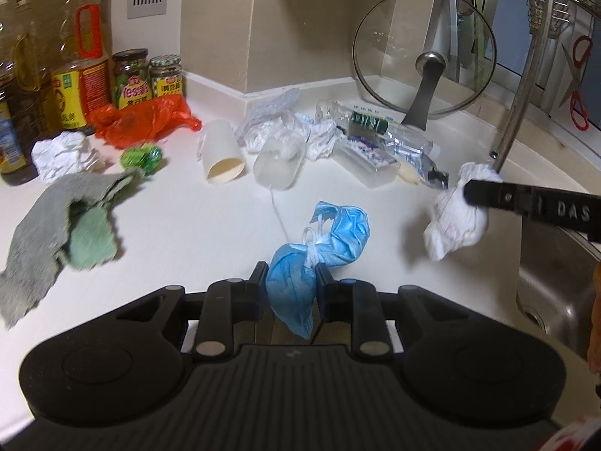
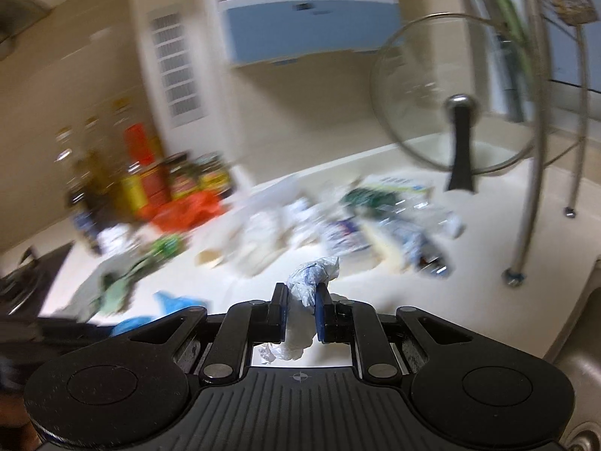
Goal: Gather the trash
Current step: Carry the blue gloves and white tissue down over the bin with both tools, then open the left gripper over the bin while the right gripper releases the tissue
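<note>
My left gripper (image 1: 291, 274) is shut on a crumpled blue face mask (image 1: 326, 240), held just above the white counter (image 1: 188, 221). In the left wrist view my right gripper (image 1: 469, 193) reaches in from the right, shut on a white tissue wad (image 1: 454, 225). The right wrist view shows the same tissue wad (image 2: 311, 278) pinched between the right gripper (image 2: 300, 293) pads, above the counter; that view is blurred. More trash lies further back: a paper cup (image 1: 221, 154) on its side, a clear plastic cup (image 1: 278, 161), a crushed plastic bottle (image 1: 379, 131), white wrappers (image 1: 278, 127), a red bag (image 1: 146, 120).
Oil bottles and jars (image 1: 90, 82) stand at the back left. A grey-green cloth (image 1: 67, 225) lies left. A glass lid (image 1: 424, 64) leans on the back wall beside a metal rack leg (image 1: 518, 101). A steel sink (image 1: 556, 274) opens at the right.
</note>
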`<act>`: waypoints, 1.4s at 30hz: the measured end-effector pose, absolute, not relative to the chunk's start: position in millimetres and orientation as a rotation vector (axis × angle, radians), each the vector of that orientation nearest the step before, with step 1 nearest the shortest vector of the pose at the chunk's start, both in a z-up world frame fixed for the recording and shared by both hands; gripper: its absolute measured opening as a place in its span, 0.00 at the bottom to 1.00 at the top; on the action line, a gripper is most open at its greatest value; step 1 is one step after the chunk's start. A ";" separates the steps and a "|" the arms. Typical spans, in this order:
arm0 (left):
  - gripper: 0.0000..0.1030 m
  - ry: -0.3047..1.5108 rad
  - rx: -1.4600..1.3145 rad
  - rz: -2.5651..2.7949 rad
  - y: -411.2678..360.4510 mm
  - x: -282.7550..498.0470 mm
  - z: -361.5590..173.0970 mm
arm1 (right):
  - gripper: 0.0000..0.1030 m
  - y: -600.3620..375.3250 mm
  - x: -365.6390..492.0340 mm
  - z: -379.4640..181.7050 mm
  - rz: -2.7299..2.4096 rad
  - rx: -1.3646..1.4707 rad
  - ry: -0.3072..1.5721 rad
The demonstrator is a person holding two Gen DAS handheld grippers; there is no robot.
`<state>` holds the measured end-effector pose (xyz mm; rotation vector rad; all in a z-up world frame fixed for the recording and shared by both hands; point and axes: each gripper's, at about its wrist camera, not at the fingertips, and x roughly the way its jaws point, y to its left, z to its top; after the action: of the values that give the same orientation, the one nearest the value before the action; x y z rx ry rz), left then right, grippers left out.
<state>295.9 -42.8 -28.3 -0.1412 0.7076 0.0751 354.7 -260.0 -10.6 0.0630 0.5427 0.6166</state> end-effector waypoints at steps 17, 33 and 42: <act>0.22 0.925 -0.177 0.148 -26.1 216.4 -96.7 | 0.14 -188.4 267.7 -87.3 0.846 -0.157 0.748; 0.22 1.109 -0.265 0.181 -14.1 221.5 -190.0 | 0.14 -163.4 275.8 -200.9 0.821 -0.314 0.962; 0.22 1.138 -0.283 0.188 -8.2 233.8 -211.9 | 0.14 -150.8 291.2 -225.6 0.801 -0.320 1.010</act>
<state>233.8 -8.2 -211.9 -0.2830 1.1381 0.1885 291.2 -150.8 -225.6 -0.3200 1.0103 0.8008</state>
